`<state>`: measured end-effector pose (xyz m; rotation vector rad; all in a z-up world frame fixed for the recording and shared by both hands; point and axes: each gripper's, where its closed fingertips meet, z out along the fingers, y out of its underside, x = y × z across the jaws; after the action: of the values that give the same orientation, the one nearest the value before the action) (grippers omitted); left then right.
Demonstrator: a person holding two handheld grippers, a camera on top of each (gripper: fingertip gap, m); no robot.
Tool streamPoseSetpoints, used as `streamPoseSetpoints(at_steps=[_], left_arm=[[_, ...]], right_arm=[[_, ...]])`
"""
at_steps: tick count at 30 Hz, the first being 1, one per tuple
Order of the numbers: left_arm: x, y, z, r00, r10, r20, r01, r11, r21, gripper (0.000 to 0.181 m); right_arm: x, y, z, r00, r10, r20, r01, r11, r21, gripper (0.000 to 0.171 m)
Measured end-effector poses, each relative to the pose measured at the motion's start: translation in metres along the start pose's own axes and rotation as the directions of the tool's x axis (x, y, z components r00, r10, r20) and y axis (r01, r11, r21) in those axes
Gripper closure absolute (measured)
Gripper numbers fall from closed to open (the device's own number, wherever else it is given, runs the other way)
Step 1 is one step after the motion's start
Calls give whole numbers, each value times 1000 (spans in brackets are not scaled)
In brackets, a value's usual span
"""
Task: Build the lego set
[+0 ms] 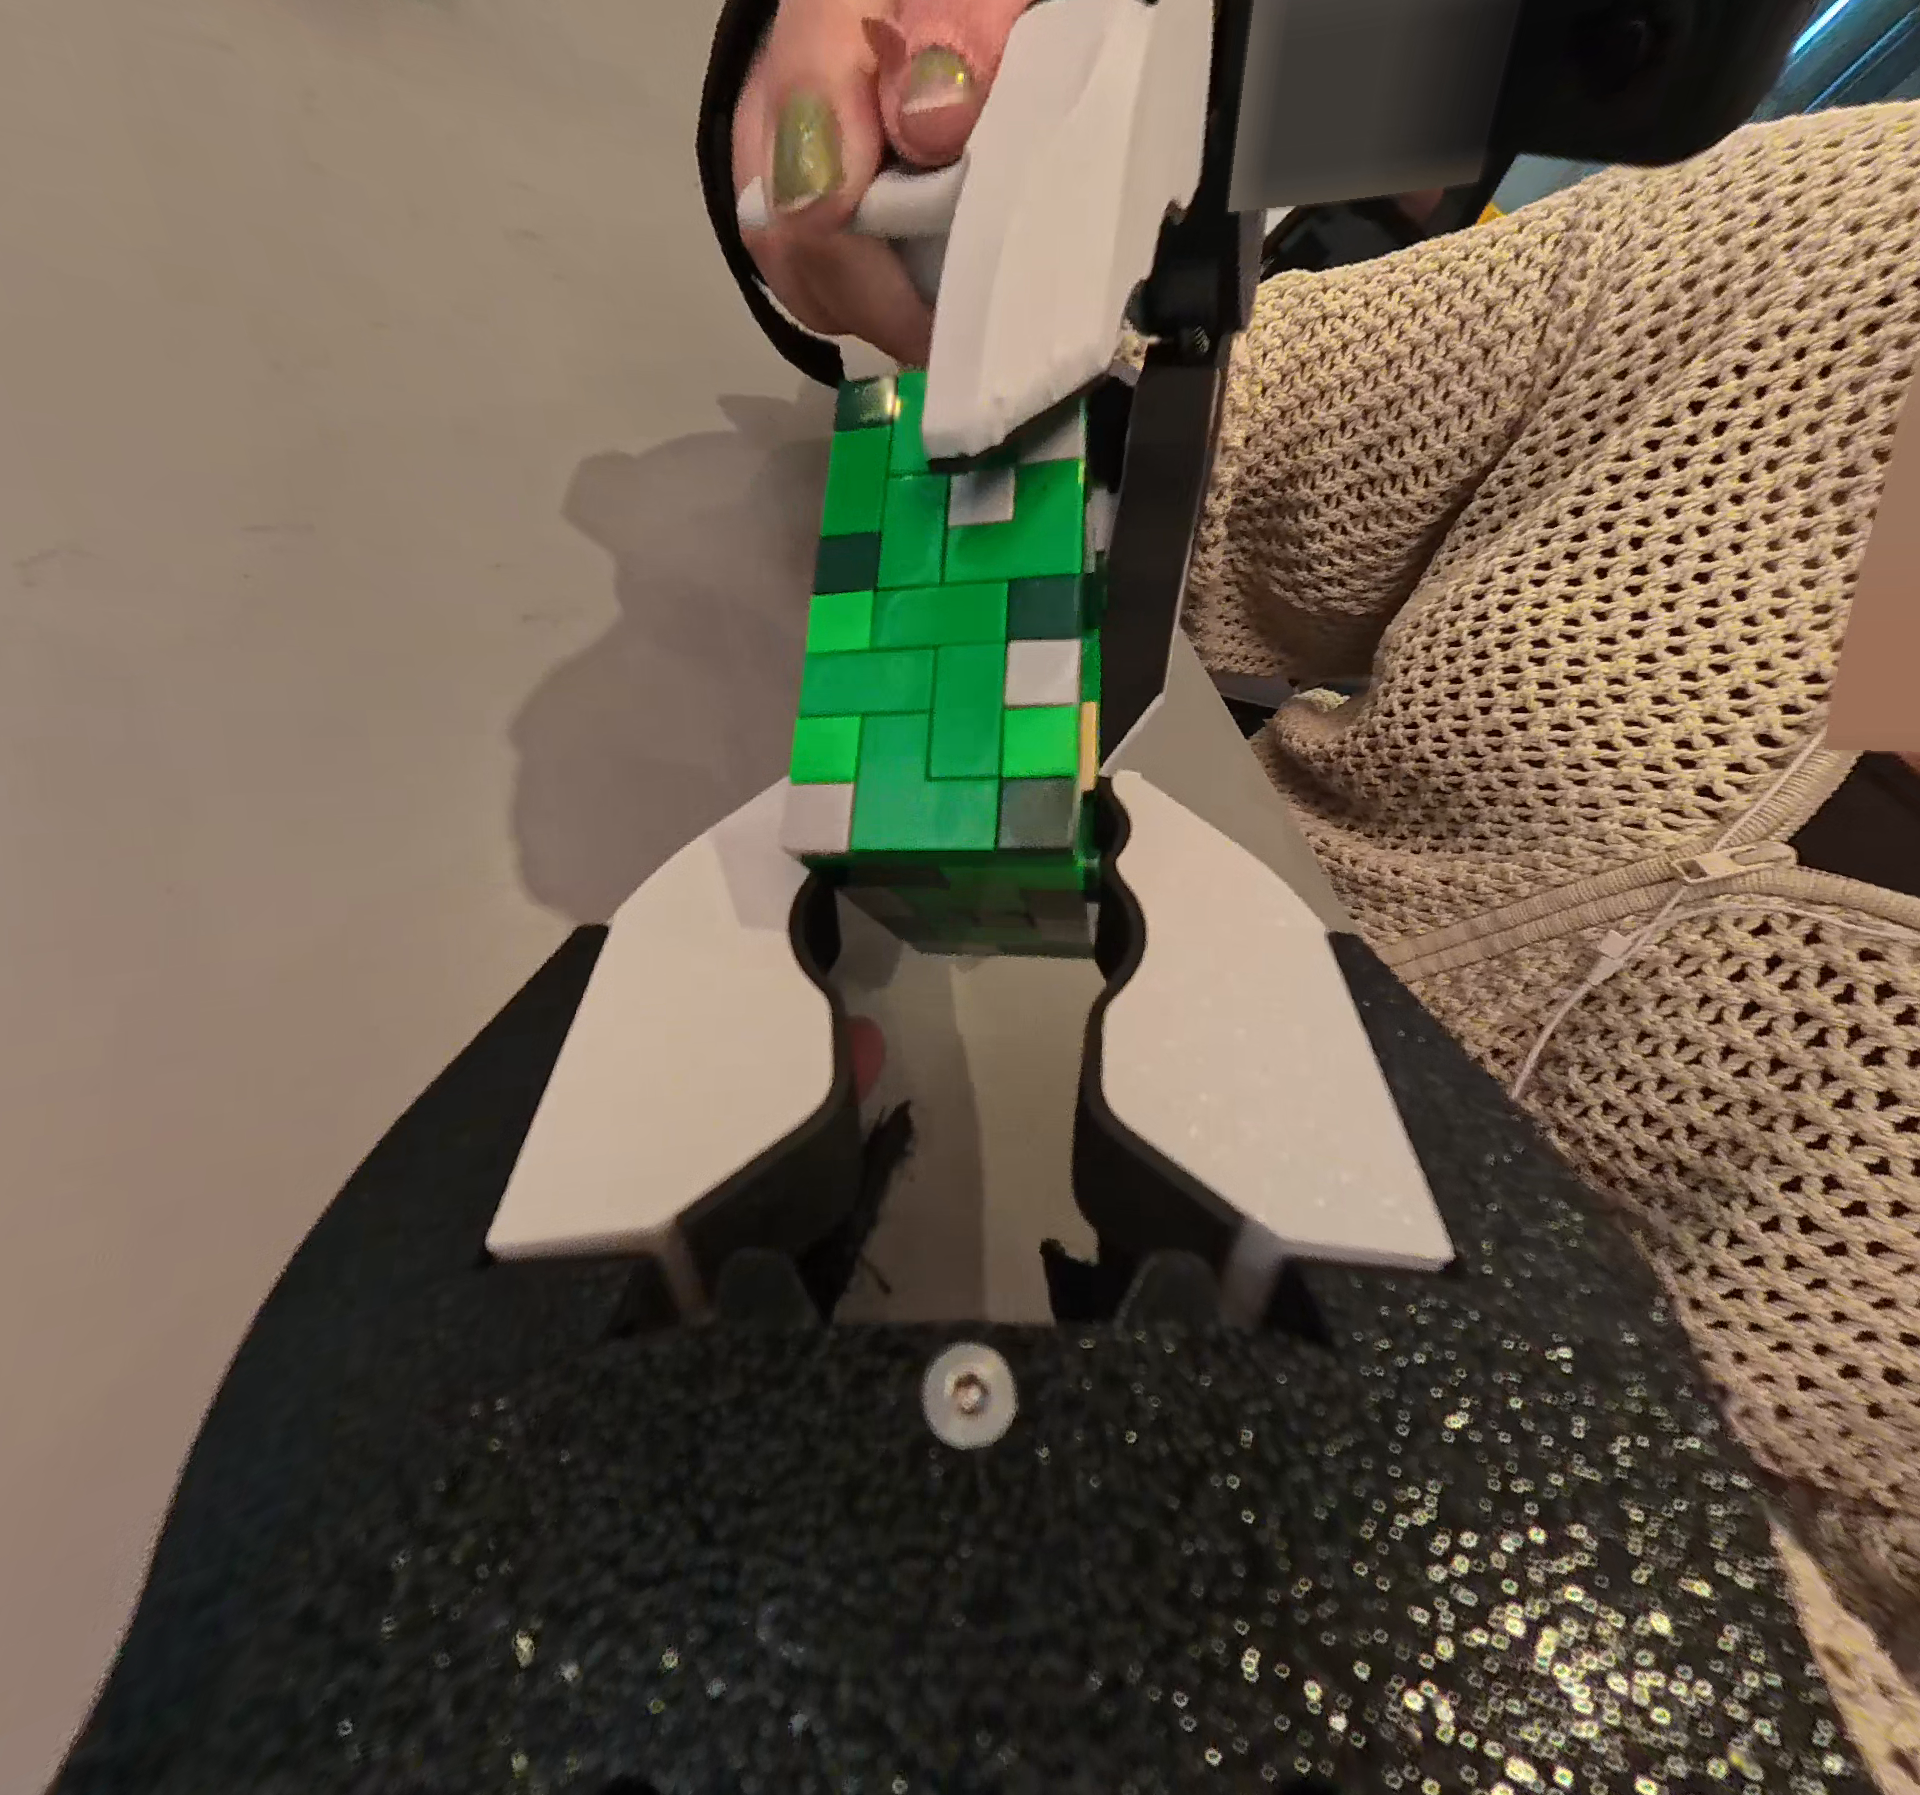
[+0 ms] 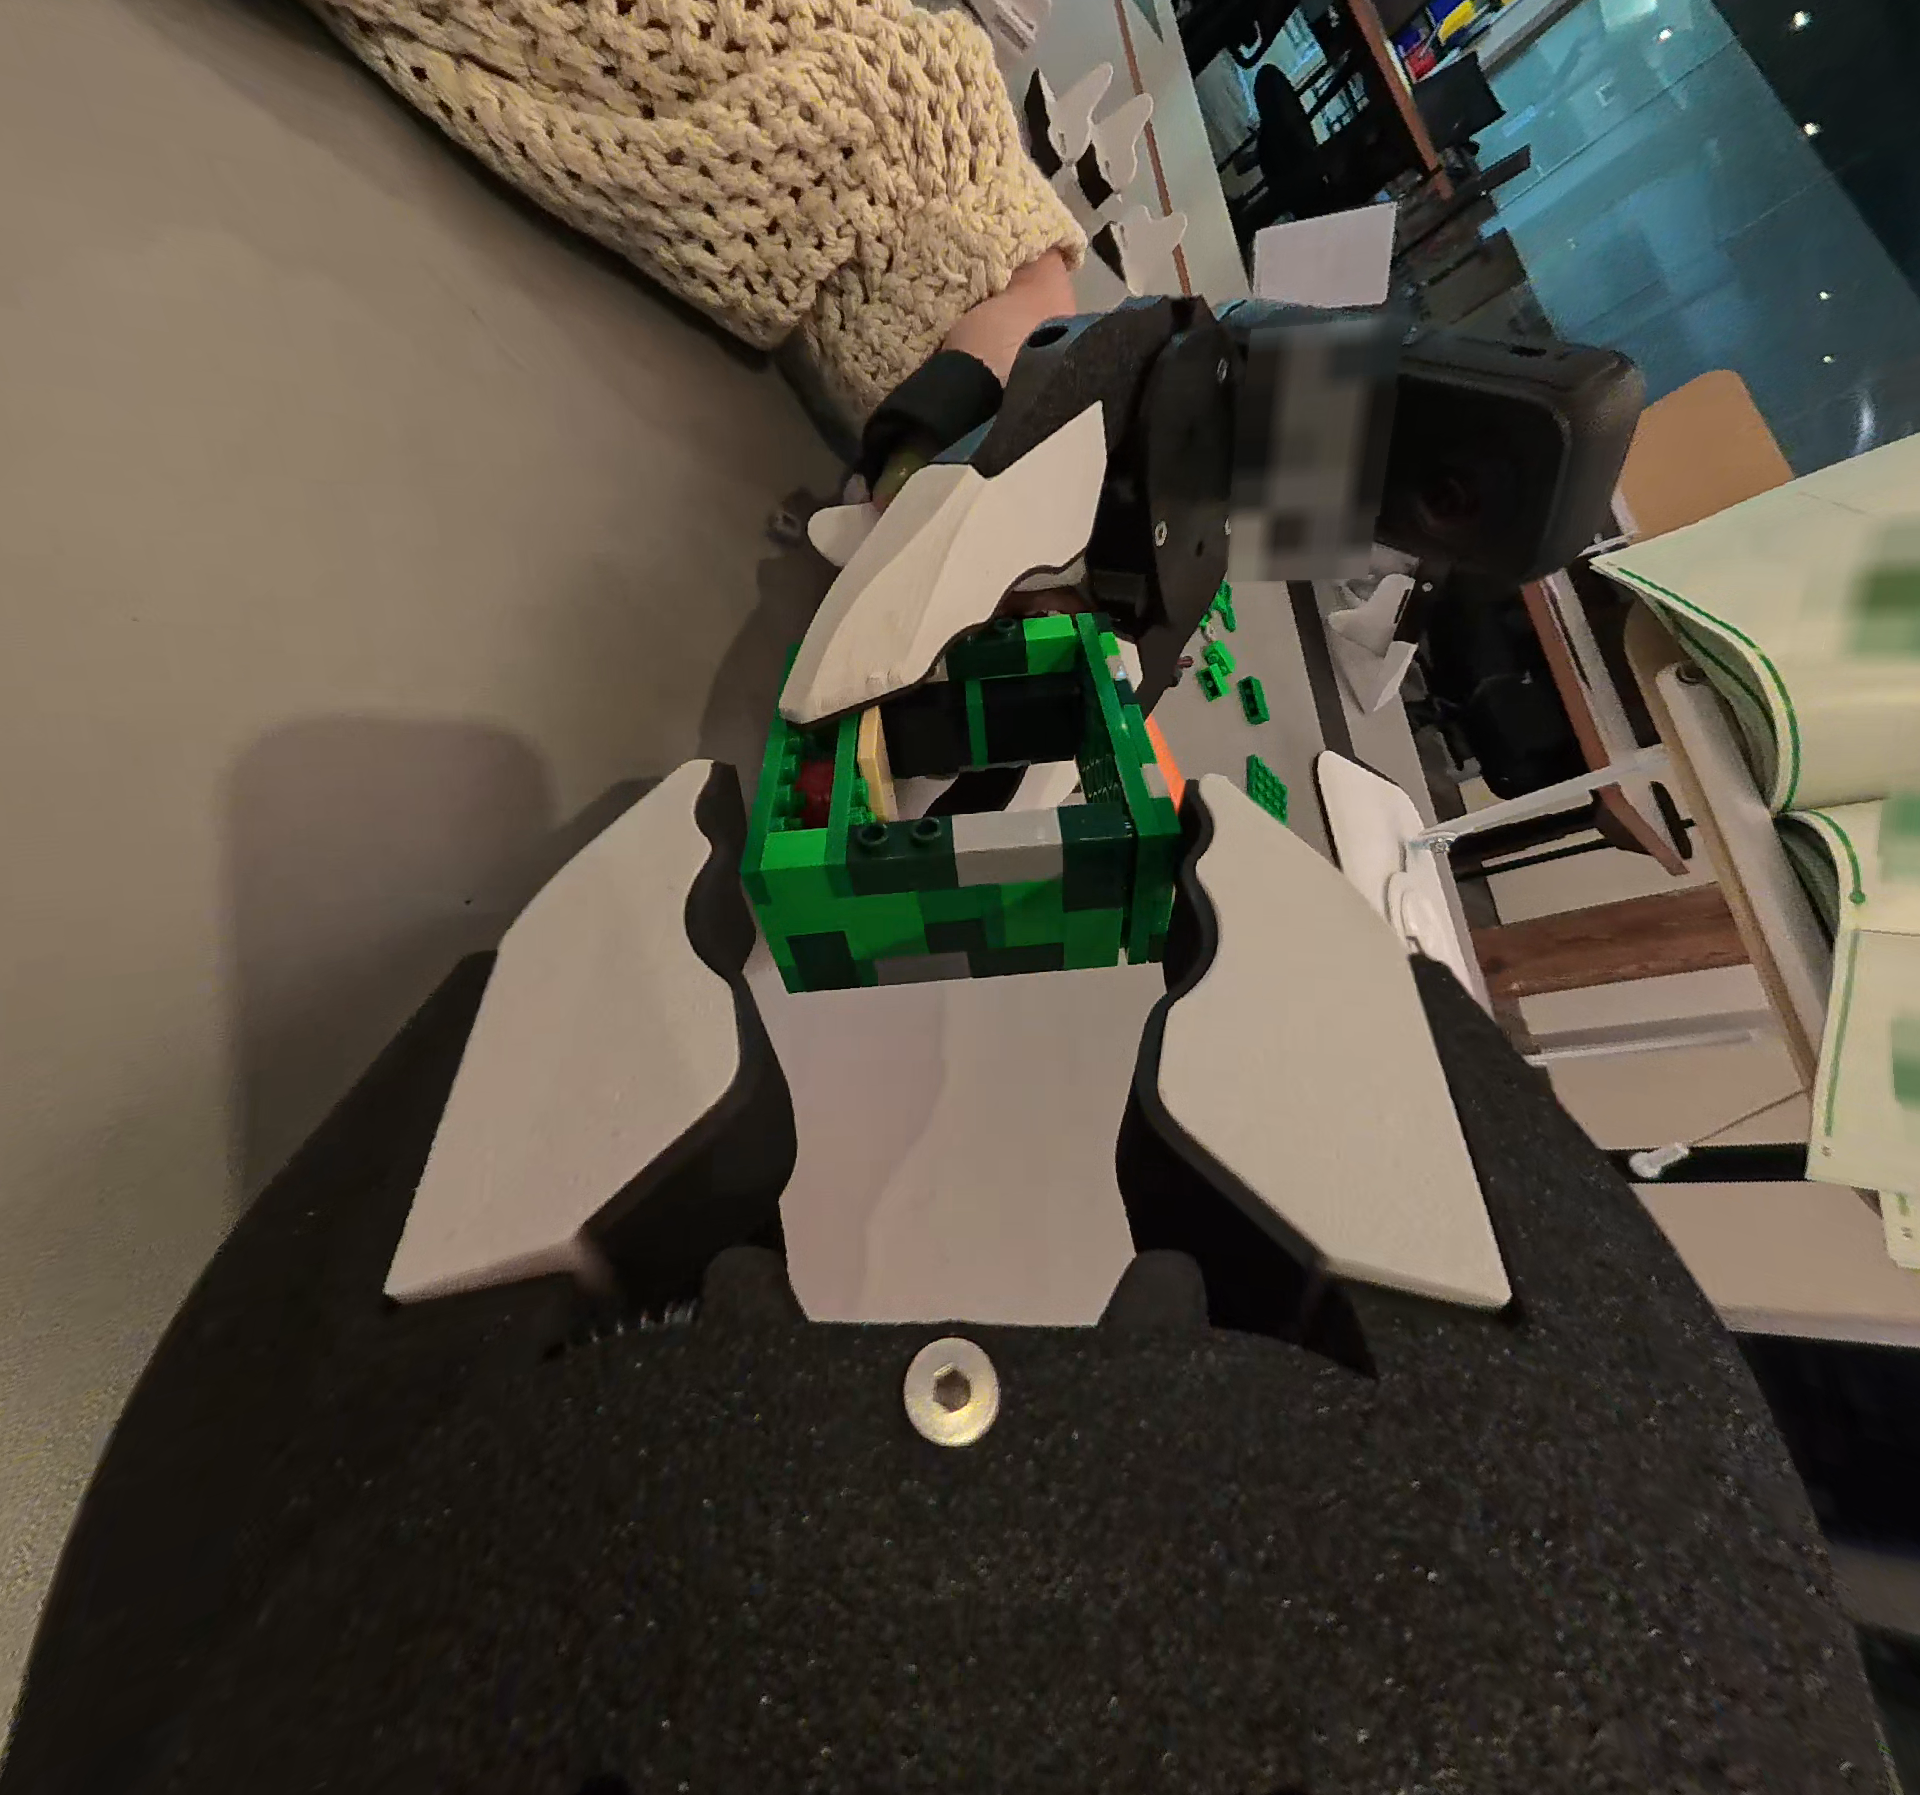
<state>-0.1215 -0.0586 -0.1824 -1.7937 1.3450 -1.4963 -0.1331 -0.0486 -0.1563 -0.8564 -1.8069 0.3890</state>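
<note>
Both tools clamp the green lego block in mid-air

The green lego block (image 1: pixel 940 665), a hollow box of light and dark green tiles with a few grey ones, is held up off the pale tabletop (image 1: pixel 260 498). The left tool (image 1: pixel 951 888) grips its near end, white fingers (image 1: pixel 686 1049) pressed to both sides. The right tool (image 2: pixel 961 898) pinches the open end, each crossing the other's view. Loose green bricks (image 2: pixel 1252 696) lie beyond, beside an open instruction booklet (image 2: pixel 1766 665).
</note>
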Motion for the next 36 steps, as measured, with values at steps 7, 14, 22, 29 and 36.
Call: streamPoseSetpoints(at_steps=[7,14,22,29,36], left_arm=[[-3,-1,0,1000,-16,17,16,1000,12,134],[-41,-47,-48,800,261,540,-374,921,109,94],[-58,-44,-15,250,730,636,-607,630,-484,65],[-62,-39,-4,244,732,636,-623,621,-476,87],[-49,-46,5,221,719,659,-707,584,-400,101]], right_arm=[[2,5,0,1000,31,3,-31,999,-19,93],[36,33,-5,956,270,-113,-271,963,5,93],[31,46,3,960,253,-118,-261,964,-58,93],[24,25,3,969,239,-66,-237,971,32,93],[25,15,-9,973,228,-44,-223,970,95,93]])
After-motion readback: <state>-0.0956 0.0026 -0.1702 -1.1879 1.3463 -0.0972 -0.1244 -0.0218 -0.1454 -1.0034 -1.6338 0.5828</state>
